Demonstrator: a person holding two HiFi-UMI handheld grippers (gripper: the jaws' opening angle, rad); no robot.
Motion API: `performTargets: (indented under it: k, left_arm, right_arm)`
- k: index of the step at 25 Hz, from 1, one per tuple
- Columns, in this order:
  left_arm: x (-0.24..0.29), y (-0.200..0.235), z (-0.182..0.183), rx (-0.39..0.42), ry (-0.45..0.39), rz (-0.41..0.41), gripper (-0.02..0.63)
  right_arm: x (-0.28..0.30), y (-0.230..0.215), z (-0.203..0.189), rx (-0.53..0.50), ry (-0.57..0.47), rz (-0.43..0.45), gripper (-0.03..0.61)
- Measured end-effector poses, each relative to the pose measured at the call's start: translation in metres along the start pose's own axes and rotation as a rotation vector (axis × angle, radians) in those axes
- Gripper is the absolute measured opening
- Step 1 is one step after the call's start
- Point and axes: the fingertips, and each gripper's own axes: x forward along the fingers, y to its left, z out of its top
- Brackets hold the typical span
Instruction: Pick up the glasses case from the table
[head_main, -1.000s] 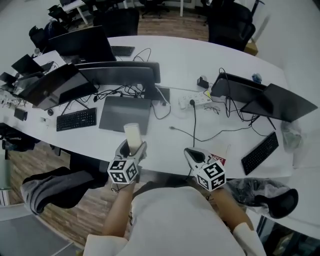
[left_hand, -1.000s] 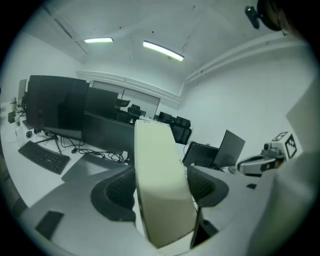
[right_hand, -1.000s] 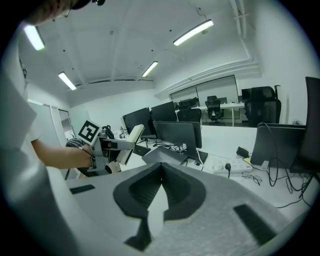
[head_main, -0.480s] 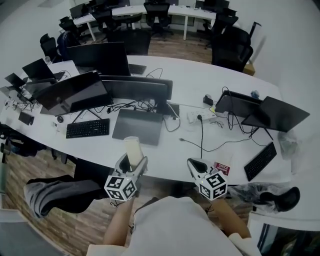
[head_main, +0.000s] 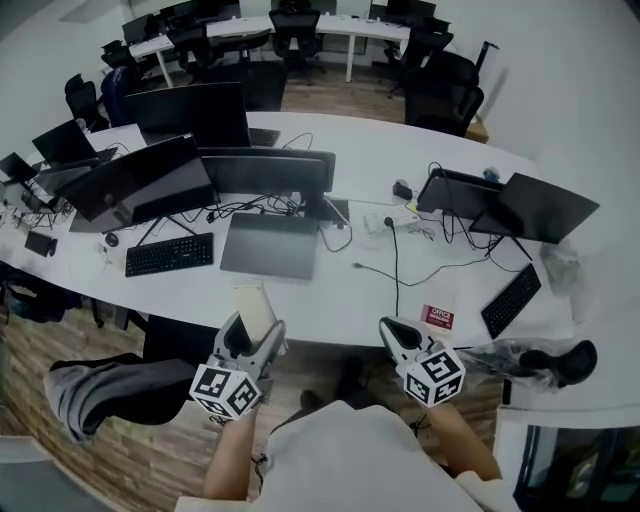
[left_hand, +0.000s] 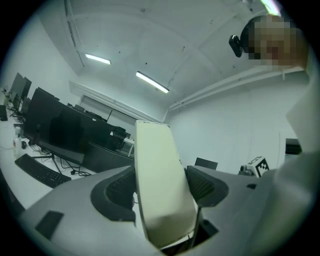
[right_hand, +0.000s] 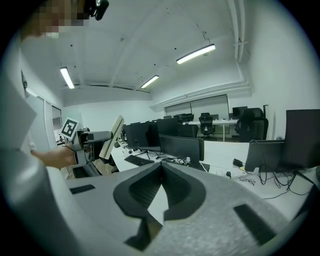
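Observation:
The glasses case is a cream, oblong hard case. It stands upright between the jaws of my left gripper, which is shut on its lower part. In the left gripper view the case fills the gap between the two dark pads and rises above them. The case is off the white table, held in the air before its near edge. My right gripper hangs to the right, with its jaws together and nothing in them. The right gripper view also shows the left gripper with the case.
The long curved table carries dark monitors, a keyboard, a closed laptop, a power strip, cables, a red-and-white card and another keyboard. A dark chair stands below left. Wooden floor lies under me.
Both grippers have drawn back from the table edge toward the person and risen. The case has come along in the left gripper. The right stays shut.

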Motion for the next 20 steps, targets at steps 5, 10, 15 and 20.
performTargets:
  k: [5, 10, 15, 20]
  left_arm:
    - [-0.02, -0.005, 0.001, 0.003, -0.022, -0.026, 0.316]
    - [-0.036, -0.021, 0.011, 0.002, -0.016, -0.012, 0.316]
    - [-0.044, -0.036, 0.015, 0.01, -0.041, 0.009, 0.316]
    - [-0.044, -0.06, 0.02, -0.003, -0.075, 0.042, 0.316]
  right_arm:
    - [-0.021, 0.014, 0.0, 0.013, -0.02, -0.03, -0.002]
    - [-0.044, 0.019, 0.003, -0.002, -0.035, -0.036, -0.002]
    - [-0.055, 0.005, 0.013, -0.016, -0.073, -0.018, -0.002]
    - [-0.064, -0.016, 0.02, -0.049, -0.077, 0.029, -0.002]
